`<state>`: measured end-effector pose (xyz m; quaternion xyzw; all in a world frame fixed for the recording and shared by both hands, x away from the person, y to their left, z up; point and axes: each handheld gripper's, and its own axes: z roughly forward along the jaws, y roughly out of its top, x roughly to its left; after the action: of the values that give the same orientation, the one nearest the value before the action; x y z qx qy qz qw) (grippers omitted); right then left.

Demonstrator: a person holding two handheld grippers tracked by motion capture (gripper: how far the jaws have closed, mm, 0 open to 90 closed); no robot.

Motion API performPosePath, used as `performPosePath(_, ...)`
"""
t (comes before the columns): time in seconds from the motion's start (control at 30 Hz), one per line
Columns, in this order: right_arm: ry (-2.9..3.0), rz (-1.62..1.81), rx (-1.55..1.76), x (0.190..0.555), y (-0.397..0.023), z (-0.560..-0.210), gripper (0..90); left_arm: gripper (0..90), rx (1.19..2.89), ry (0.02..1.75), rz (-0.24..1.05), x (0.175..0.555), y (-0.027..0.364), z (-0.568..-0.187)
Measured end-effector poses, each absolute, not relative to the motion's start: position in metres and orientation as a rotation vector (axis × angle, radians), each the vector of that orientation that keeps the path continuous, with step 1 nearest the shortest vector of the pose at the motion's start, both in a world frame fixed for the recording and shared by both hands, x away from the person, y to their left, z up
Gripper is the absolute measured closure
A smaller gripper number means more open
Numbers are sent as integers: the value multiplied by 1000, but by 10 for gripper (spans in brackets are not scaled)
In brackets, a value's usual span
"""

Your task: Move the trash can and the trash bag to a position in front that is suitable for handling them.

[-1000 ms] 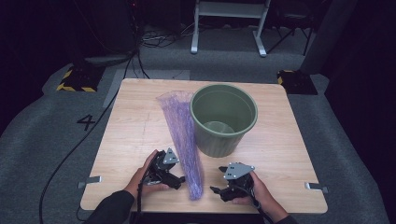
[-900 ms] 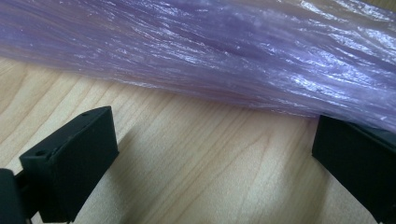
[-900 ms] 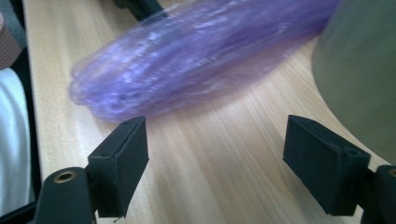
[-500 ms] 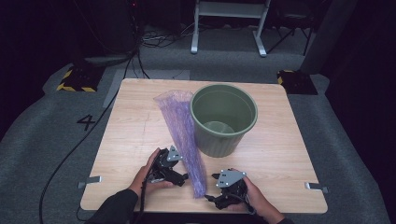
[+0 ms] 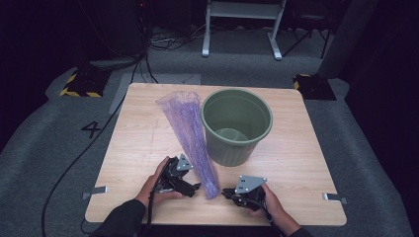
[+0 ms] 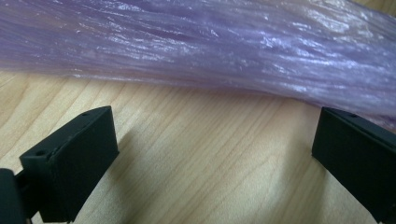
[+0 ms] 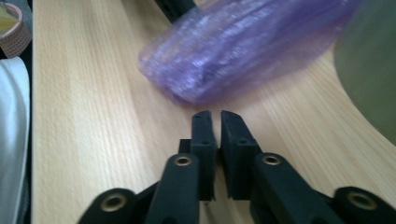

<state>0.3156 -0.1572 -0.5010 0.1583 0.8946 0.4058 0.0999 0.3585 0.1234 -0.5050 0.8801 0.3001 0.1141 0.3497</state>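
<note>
A long purple plastic bag (image 5: 190, 133) lies on the wooden table (image 5: 306, 163), running from the far left of the green bin (image 5: 237, 126) toward the front edge. My left gripper (image 5: 195, 187) rests just left of the bag's narrow near end. Its jaws stand wide open (image 6: 215, 158) over bare wood, with the bag (image 6: 210, 51) lying across just beyond them. My right gripper (image 5: 225, 192) sits right of that same end. Its jaws have just been closing and now meet (image 7: 214, 122) with nothing between them, a little short of the bag's tip (image 7: 243, 51). The bin's wall (image 7: 373, 70) is at the right.
Metal brackets (image 5: 96, 190) (image 5: 335, 198) stick out at the table's front corners. A roll of tape (image 7: 14, 28) and white cloth (image 7: 11, 140) lie past the table's edge in the right gripper view. A black cable (image 5: 74, 168) runs over the floor at the left.
My right gripper has moved left toward the bag's near end, and its jaws have gone from wide apart to shut. The left gripper has stayed put.
</note>
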Motion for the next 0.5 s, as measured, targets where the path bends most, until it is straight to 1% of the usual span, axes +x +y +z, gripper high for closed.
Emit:
performPosePath(0.03, 2641, 1197, 475, 317, -161, -501, 880, 0, 2284, 769, 292, 359, 125, -505)
performPosePath(0.1, 2638, 1201, 500, 321, -168, -501, 872, 0, 2286, 757, 288, 359, 129, -505)
performPosePath(0.13, 2632, 1213, 527, 323, -174, -501, 791, 0, 2288, 752, 284, 359, 131, -505)
performPosePath(0.17, 2632, 1213, 527, 323, -174, -501, 791, 0, 2288, 751, 283, 359, 133, -505)
performPosePath(0.2, 2632, 1227, 532, 323, -176, -500, 708, 0, 2288, 750, 284, 360, 134, -505)
performPosePath(0.23, 2616, 1260, 526, 321, -176, -498, 588, 0, 2290, 746, 282, 360, 137, -505)
performPosePath(0.3, 2616, 1280, 503, 318, -173, -495, 463, 0, 2288, 747, 282, 360, 137, -505)
performPosePath(0.33, 2618, 1285, 486, 315, -169, -493, 416, 0, 2289, 746, 282, 359, 140, -505)
performPosePath(0.37, 2617, 1289, 478, 313, -167, -493, 388, 0, 2291, 744, 282, 359, 141, -505)
performPosePath(0.43, 2613, 1305, 445, 308, -159, -491, 338, 0, 2292, 733, 279, 358, 149, -505)
performPosePath(0.47, 2613, 1305, 445, 308, -159, -491, 338, 0, 2296, 726, 276, 357, 154, -505)
performPosePath(0.5, 2598, 1317, 437, 305, -154, -490, 305, 0, 2295, 722, 274, 355, 159, -505)
